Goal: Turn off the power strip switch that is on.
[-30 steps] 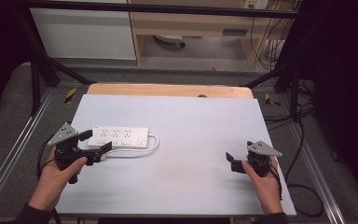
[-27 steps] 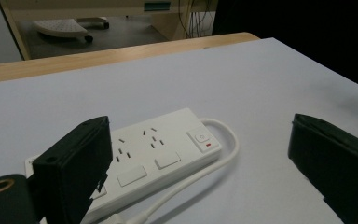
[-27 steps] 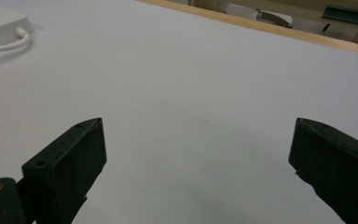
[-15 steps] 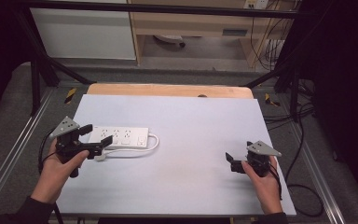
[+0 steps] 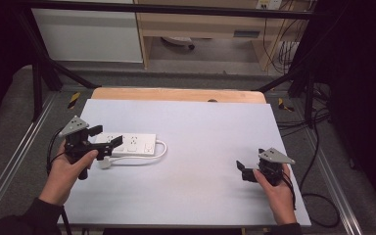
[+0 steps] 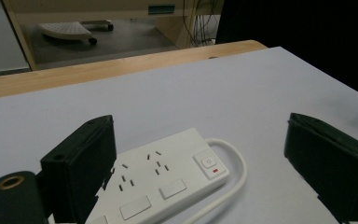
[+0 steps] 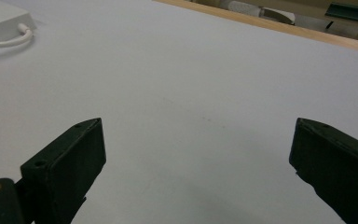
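Note:
A white power strip (image 5: 133,143) lies flat on the left part of the pale table sheet (image 5: 200,137). Its white cable (image 5: 162,149) loops round the right end and runs back to a plug (image 5: 105,163) near my left hand. My left gripper (image 5: 105,136) is open over the strip's left end, nothing held. In the left gripper view the power strip (image 6: 163,179), with its switch at the right end, lies below and between the jaws of the left gripper (image 6: 200,122). My right gripper (image 5: 243,170) (image 7: 198,123) is open low over bare sheet at the right, nothing between its jaws.
A wooden table edge (image 5: 176,94) runs along the far side. Black frame posts (image 5: 39,68) rise at both back corners. Cables (image 5: 318,196) lie on the floor to the right. The strip's end (image 7: 0,21) appears far left in the right gripper view.
My left gripper has moved right and forward, from beside the strip's left end to over it. The right gripper has barely moved.

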{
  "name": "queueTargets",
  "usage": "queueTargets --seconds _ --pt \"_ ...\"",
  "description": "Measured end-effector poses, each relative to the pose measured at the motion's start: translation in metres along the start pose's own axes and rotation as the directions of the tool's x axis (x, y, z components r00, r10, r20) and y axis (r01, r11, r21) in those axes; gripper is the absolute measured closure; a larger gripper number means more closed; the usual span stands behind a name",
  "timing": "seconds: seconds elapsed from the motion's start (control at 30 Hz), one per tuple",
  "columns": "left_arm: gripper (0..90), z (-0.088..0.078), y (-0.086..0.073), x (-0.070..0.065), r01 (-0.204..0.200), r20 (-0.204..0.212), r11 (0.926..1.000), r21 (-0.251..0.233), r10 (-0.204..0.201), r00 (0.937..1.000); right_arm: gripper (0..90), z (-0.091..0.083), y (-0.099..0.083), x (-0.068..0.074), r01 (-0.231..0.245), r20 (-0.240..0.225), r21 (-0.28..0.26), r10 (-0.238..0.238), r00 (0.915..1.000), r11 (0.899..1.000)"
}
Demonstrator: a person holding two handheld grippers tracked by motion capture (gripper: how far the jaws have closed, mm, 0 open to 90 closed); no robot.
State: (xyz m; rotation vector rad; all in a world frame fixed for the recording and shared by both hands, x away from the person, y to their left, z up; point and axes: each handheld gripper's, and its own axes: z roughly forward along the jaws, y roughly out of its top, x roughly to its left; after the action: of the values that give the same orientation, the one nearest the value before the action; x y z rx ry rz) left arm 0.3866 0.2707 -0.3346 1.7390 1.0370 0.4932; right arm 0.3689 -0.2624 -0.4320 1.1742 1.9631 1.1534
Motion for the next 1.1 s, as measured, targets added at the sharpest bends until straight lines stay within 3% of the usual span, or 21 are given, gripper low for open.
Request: queueTargets --seconds 0.57,1.1 --pt "9.4 0.018 -0.002 0.002 0.005 -0.013 0.9988 0.049 -0.005 0.9999 3.9 0.0 0.0 0.0 -0.004 -0.005 0.003 0.004 1.0 1.0" --pt "9.9 0.032 -0.014 0.008 0.025 -0.033 0.994 0.107 -0.021 0.9992 3.7 0.001 0.0 0.0 -0.007 -0.006 0.005 0.007 1.0 1.0"
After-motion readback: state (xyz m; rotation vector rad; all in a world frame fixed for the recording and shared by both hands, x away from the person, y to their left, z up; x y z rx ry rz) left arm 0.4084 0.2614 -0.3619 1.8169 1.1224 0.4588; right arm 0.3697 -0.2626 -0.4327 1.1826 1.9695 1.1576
